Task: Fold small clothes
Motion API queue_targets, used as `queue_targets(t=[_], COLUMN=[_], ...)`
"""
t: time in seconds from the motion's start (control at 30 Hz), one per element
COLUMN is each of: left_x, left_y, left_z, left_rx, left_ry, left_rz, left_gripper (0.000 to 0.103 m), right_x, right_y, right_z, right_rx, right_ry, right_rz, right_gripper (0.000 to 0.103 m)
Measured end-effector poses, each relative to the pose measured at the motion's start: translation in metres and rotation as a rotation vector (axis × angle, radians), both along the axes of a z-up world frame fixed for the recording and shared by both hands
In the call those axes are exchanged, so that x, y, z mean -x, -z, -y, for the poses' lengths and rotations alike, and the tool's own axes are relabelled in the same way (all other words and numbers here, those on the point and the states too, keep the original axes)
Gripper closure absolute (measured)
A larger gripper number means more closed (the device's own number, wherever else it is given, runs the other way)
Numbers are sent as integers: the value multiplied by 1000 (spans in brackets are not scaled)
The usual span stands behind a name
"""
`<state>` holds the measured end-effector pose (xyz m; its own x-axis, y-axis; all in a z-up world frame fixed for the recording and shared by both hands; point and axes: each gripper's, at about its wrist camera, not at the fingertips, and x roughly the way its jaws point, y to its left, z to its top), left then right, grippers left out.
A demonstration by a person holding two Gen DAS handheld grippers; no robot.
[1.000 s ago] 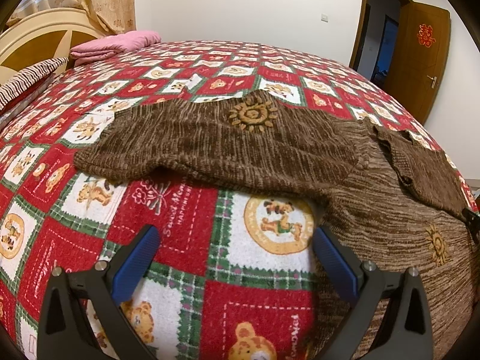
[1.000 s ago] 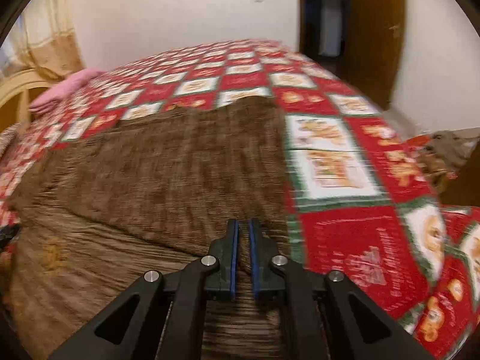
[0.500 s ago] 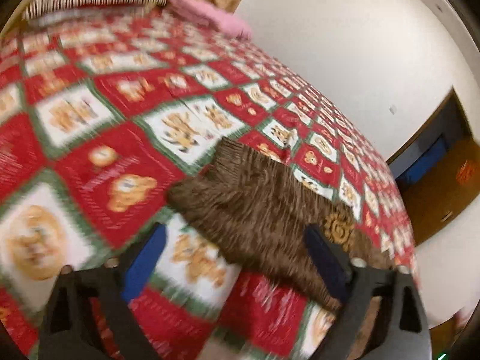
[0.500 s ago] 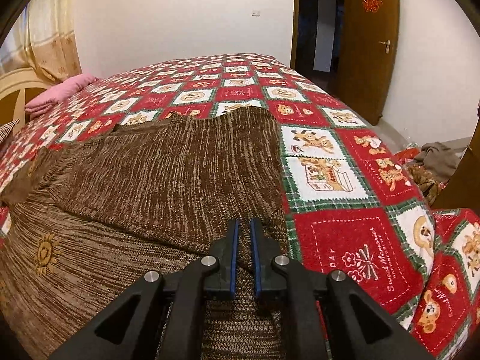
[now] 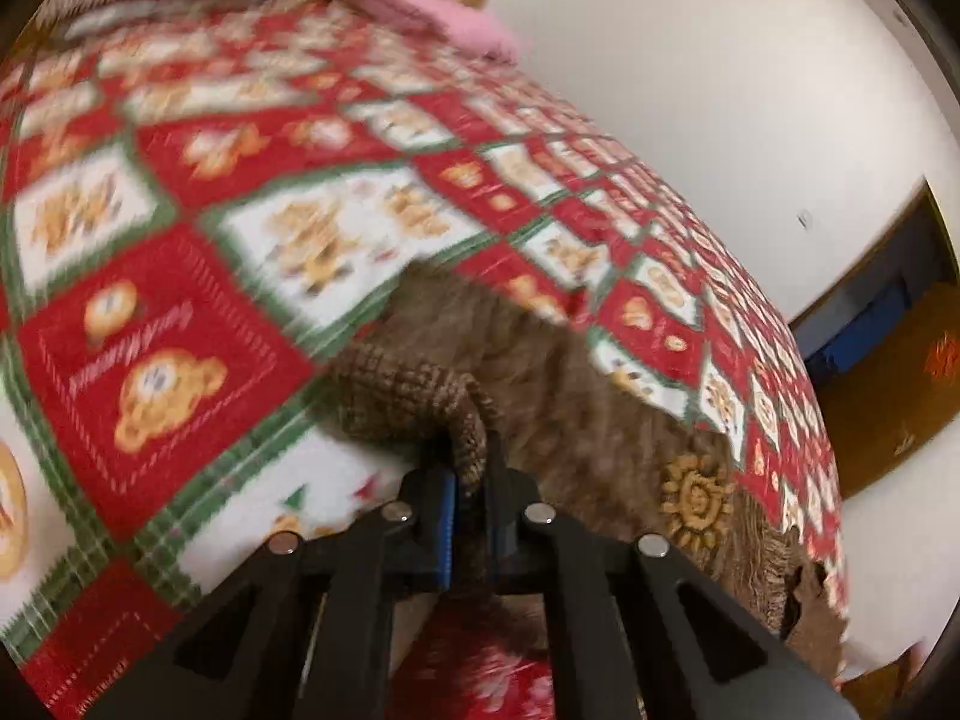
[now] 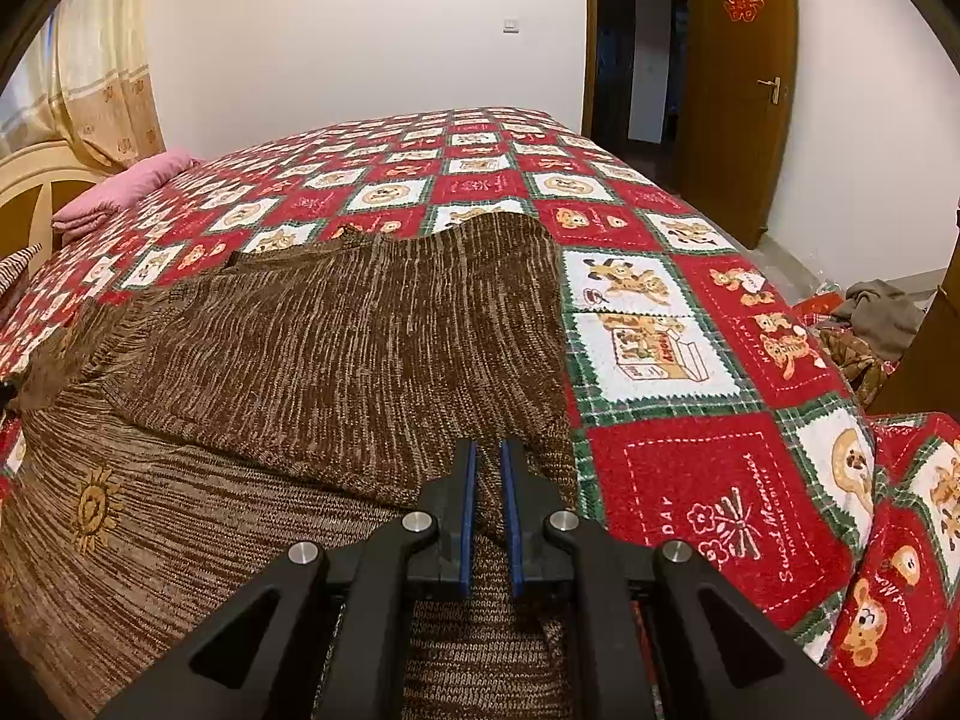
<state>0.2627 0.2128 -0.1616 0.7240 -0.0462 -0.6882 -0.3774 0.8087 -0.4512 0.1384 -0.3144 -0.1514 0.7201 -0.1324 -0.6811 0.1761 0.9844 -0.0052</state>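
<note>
A brown knitted sweater (image 6: 336,360) with a yellow sun motif (image 6: 93,507) lies spread on the bed, one side folded over its body. My right gripper (image 6: 487,480) is shut on the sweater's near edge, with the knit pinched between its blue pads. In the left wrist view, which is blurred and rolled, the sweater's ribbed cuff (image 5: 408,402) curls up from the bedspread. My left gripper (image 5: 471,495) is shut on that cuff, a strip of the knit running down between its jaws. Another sun motif (image 5: 696,495) shows just beyond it.
The bed carries a red, white and green bear-patterned bedspread (image 6: 690,468). A folded pink blanket (image 6: 126,189) and a striped pillow (image 6: 18,264) lie by the headboard. An open wooden door (image 6: 741,84) stands at the far right, with clothes piled on the floor (image 6: 870,318).
The left gripper swung to the sweater's sleeve end, rolled, and went from wide open to shut on the cuff. The right gripper kept its grip and stayed in place.
</note>
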Motion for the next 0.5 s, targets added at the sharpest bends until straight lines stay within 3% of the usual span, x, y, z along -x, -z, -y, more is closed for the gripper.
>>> queue_targets(t=[0.13,0.2,0.3,0.4,0.5], left_x=[-2,3,19,37,48], left_y=[-50,-79,-98,-87,-58], left_z=[58,113,189,259,302], left_rx=[-136,-217,-334,-425,-463], left_ry=[153,297,481,629,721], left_rz=[123,201,279,291,232], left_gripper=[96,96,96,96,96], right_x=[0,0,0,0,0], right_y=[0,0,0,0,0], right_z=[0,0,0,0,0], right_rx=[3,3,2,2,2], right_ry=[0,0,-1,0,0], right_rz=[1,1,1,2,2], right_gripper=[95,95,95,95,95])
